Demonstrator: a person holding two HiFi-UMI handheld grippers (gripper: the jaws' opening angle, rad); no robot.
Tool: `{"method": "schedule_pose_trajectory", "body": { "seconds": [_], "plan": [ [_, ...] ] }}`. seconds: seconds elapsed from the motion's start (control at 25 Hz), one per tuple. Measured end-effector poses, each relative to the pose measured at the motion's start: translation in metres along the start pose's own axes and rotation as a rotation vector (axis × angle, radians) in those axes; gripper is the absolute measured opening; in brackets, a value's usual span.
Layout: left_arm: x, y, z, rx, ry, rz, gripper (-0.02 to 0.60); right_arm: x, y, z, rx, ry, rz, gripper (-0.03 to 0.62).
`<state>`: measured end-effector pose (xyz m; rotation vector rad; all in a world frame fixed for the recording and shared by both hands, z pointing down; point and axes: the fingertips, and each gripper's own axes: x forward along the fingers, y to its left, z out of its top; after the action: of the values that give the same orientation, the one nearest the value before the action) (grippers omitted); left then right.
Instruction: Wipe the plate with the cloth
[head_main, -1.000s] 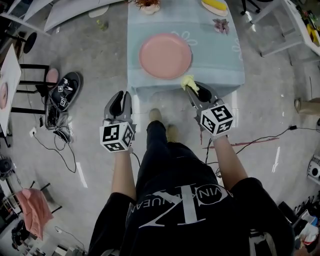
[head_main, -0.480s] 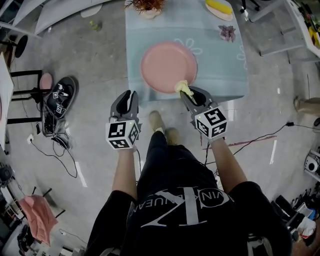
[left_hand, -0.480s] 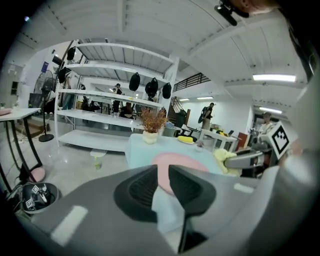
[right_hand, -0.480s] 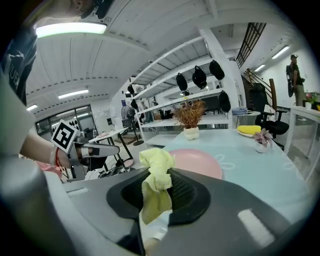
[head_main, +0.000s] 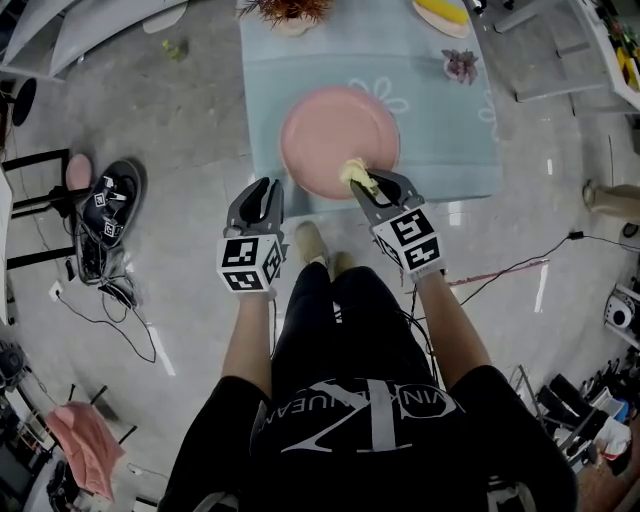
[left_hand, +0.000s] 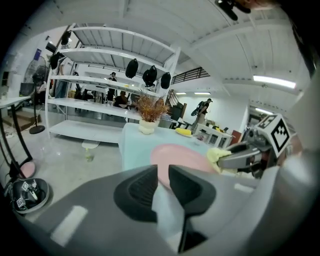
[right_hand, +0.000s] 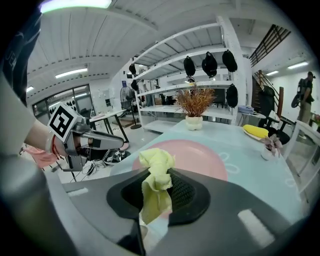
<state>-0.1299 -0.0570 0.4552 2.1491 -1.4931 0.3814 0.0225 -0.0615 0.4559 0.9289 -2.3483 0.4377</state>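
Right gripper (head_main: 366, 184) fingers clamp cloth (head_main: 353, 172) over plate (head_main: 322, 128) rim; left gripper (head_main: 264, 190) fingers slightly apart, empty.

1. The plate (head_main: 335, 125) lay on the table (head_main: 450, 150), near its front edge.
2. The cloth (head_main: 354, 172) sat between the jaws of the right gripper (head_main: 365, 183), over the plate's near rim.
3. The left gripper (head_main: 262, 190) hung before the table's front edge, left of the right gripper and apart from the plate.
4. A potted plant (head_main: 287, 10) stood behind the plate at the far edge.
5. A small dish (head_main: 440, 14) lay at the far right.
6. Gear with cables (head_main: 108, 200) lay on the floor, well left of the table.
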Motion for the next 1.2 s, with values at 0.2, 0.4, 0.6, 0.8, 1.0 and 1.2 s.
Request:
{"method": "schedule_pose_trajectory", "body": {
  "seconds": [0.2, 0.4, 0.6, 0.8, 1.0, 1.2],
  "plan": [
    [0.018, 0.001, -0.009, -0.044, 0.031, -0.023, 0.000, 0.021, 0.006, 0.003, -0.064, 0.036, 0.045, 0.086],
    [0.035, 0.007, -0.014, -0.063, 0.057, -0.017, 0.000, 0.053, 0.006, 0.006, -0.124, 0.078, 0.083, 0.086],
    [0.044, 0.014, -0.018, -0.107, 0.066, -0.018, 0.000, 0.085, 0.007, 0.006, -0.185, 0.120, 0.123, 0.086],
    [0.055, 0.016, -0.023, -0.139, 0.088, -0.034, 0.000, 0.116, 0.002, 0.006, -0.244, 0.177, 0.130, 0.086],
    [0.068, 0.019, -0.025, -0.179, 0.100, -0.045, 0.000, 0.142, -0.001, 0.010, -0.321, 0.205, 0.152, 0.086],
    [0.074, 0.020, -0.027, -0.173, 0.125, -0.047, 0.000, 0.162, -0.004, 0.018, -0.412, 0.213, 0.153, 0.086]
  ]
}}
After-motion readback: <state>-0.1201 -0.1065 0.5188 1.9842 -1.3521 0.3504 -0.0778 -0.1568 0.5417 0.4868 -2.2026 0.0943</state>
